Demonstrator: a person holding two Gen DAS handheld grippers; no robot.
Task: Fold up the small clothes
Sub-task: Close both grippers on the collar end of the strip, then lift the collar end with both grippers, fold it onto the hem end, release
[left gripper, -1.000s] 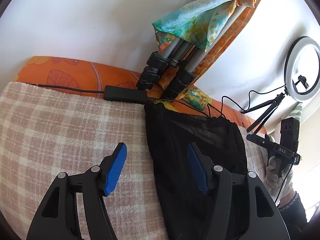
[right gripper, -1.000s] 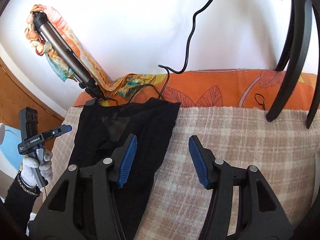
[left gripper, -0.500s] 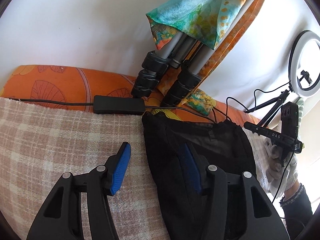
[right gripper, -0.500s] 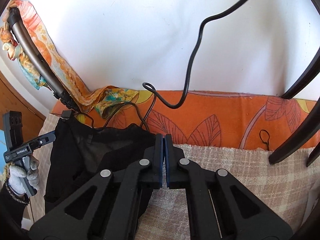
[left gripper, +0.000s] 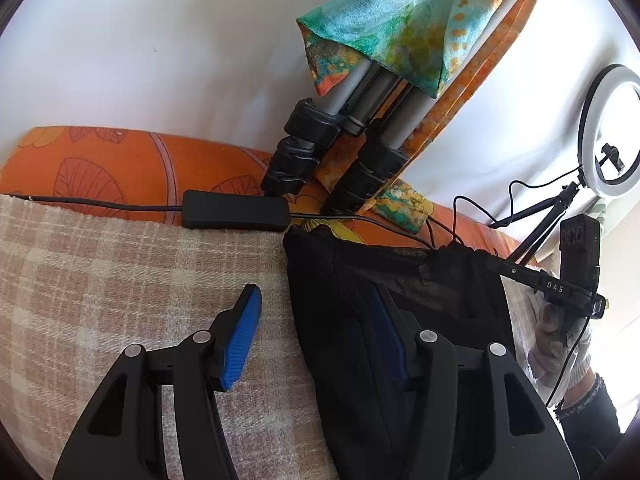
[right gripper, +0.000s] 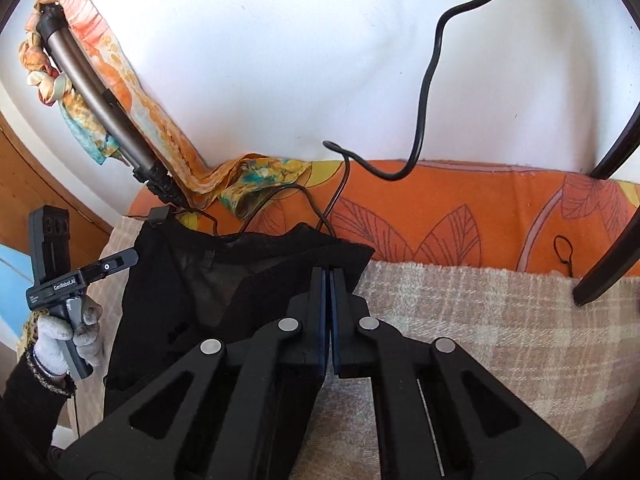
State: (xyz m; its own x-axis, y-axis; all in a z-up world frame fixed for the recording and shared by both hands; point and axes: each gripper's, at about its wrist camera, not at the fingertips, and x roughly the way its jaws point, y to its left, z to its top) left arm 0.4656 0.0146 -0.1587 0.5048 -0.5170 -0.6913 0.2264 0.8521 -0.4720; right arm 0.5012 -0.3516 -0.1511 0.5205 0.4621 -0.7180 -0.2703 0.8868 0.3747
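Observation:
A small black garment [left gripper: 420, 292] lies on the plaid blanket [left gripper: 120, 272], its sheer waistband toward the wall. My left gripper [left gripper: 316, 336] is open and straddles the garment's left edge, one blue pad on the blanket, the other over the black cloth. In the right wrist view the garment [right gripper: 224, 288] lies at centre left. My right gripper [right gripper: 329, 280] is shut on the garment's upper right corner, its blue pads pressed together. The right gripper also shows at the far right of the left wrist view [left gripper: 500, 266].
A tripod [left gripper: 340, 148] draped with a colourful scarf [left gripper: 400, 28] stands just behind the garment. A black power brick [left gripper: 236, 210] and cables lie at the blanket's far edge. A ring light [left gripper: 610, 132] stands at right. Dark chair legs [right gripper: 608, 256] stand at right.
My right gripper moved forward onto the garment's corner and shut on it. My left gripper moved forward a little along the garment's left edge and stayed open.

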